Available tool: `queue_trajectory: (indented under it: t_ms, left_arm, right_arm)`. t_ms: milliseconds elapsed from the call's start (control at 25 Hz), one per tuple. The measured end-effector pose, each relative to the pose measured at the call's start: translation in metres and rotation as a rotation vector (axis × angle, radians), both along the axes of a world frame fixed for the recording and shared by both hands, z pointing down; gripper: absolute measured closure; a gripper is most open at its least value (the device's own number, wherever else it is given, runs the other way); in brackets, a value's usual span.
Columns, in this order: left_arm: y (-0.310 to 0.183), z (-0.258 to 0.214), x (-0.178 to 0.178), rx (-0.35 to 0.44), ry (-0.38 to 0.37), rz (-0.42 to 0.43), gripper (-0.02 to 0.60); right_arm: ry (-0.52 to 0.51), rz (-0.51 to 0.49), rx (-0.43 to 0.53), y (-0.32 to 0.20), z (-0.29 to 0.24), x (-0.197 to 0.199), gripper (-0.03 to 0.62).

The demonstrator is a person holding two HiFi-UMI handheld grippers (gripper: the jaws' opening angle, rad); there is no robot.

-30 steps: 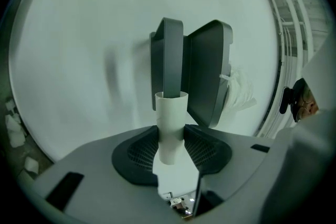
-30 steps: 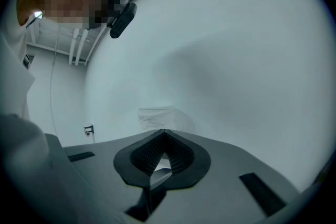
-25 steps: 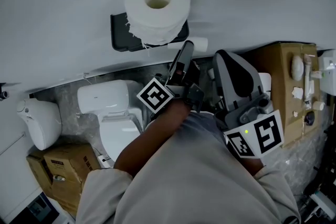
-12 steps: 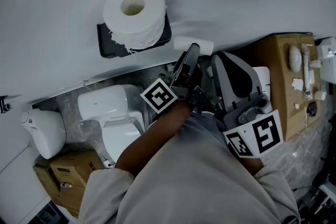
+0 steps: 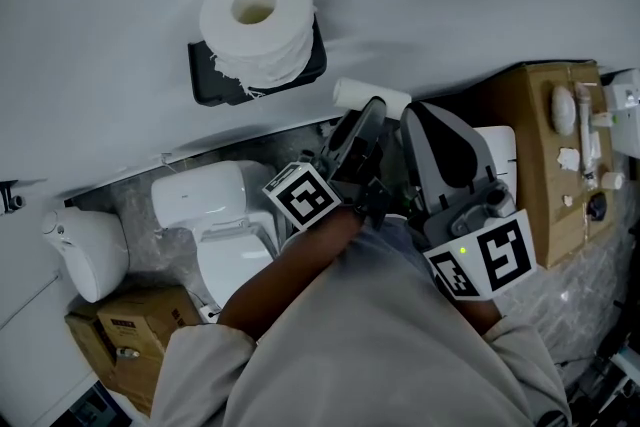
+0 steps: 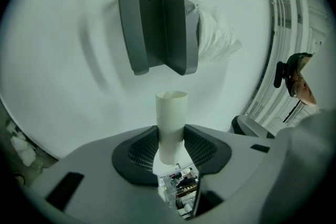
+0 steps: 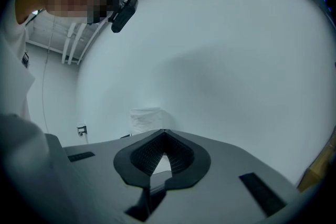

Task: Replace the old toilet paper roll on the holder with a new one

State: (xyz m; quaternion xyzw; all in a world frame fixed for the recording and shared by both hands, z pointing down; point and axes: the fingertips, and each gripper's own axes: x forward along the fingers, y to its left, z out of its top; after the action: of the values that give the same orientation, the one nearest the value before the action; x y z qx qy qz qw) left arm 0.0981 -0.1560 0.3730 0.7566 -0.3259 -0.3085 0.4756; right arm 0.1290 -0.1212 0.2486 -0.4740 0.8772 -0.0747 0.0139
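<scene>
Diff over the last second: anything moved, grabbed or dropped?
Left claw, shut on the empty cardboard tube, carried it a little rightward in the head view, away from the black holder. Nothing taken or released. The full roll stays on the holder; right claw stays shut and empty.

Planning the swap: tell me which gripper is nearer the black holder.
Left. The left gripper, clamping the empty tube, sits lower right of the holder; the right gripper lies farther right.

The holder (image 6: 157,29) hides most of the paper roll (image 6: 216,35), and the fingers (image 6: 137,150) partly hide the tube (image 6: 171,118).
</scene>
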Motion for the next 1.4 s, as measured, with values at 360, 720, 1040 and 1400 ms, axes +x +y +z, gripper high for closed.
queue_trajectory:
  t_ms: [360,720,1040,1400]
  left_arm:
    - [0.018,-0.006,-0.049,0.029,-0.061,-0.082,0.422]
    - [0.027,-0.020,-0.092,0.055,-0.110,-0.189,0.422]
    - [0.046,-0.041,-0.148,0.101,-0.158,-0.221,0.422]
    - [0.048,-0.050,-0.183,0.111,-0.182,-0.243,0.422]
  right_arm:
    - [0.001,-0.079,0.001,0.005,0.001,-0.035,0.579]
    - [0.006,-0.145,0.003,0.003,0.007,-0.050,0.579]
    - [0.008,-0.163,0.014,0.012,0.003,-0.095,0.579]
    - [0.009,-0.168,0.019,0.009,0.007,-0.119,0.579]
